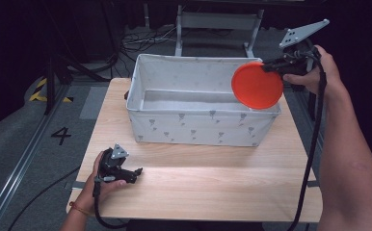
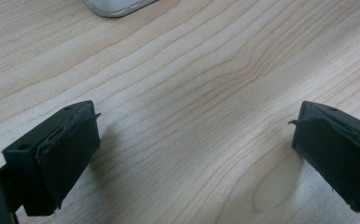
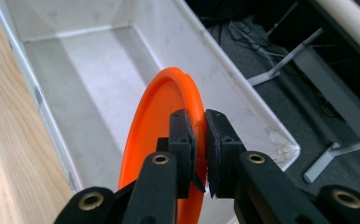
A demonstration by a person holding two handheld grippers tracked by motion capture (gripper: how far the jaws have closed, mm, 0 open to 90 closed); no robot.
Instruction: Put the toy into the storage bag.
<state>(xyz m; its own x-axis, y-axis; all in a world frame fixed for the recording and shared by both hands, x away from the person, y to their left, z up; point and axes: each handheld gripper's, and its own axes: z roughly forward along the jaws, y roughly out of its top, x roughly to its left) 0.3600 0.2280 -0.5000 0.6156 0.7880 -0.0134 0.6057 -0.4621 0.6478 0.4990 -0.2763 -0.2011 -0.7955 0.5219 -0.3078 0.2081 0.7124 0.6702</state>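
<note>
Plate [image 1: 257, 85] is orange, clamped on edge by my right gripper [image 3: 197, 140], jaws pinching its rim. I hold it tilted above the right end of the white fabric bin [image 1: 193, 127], which sits mid-table. My left gripper [image 2: 194, 140] rests on the near-left of the wooden table [image 1: 213, 187], jaws spread wide, gripping nothing.

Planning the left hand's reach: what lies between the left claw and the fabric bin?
Only bare wooden tabletop between the left claw and the fabric bin, as the high view shows; the left gripper view agrees.
</note>
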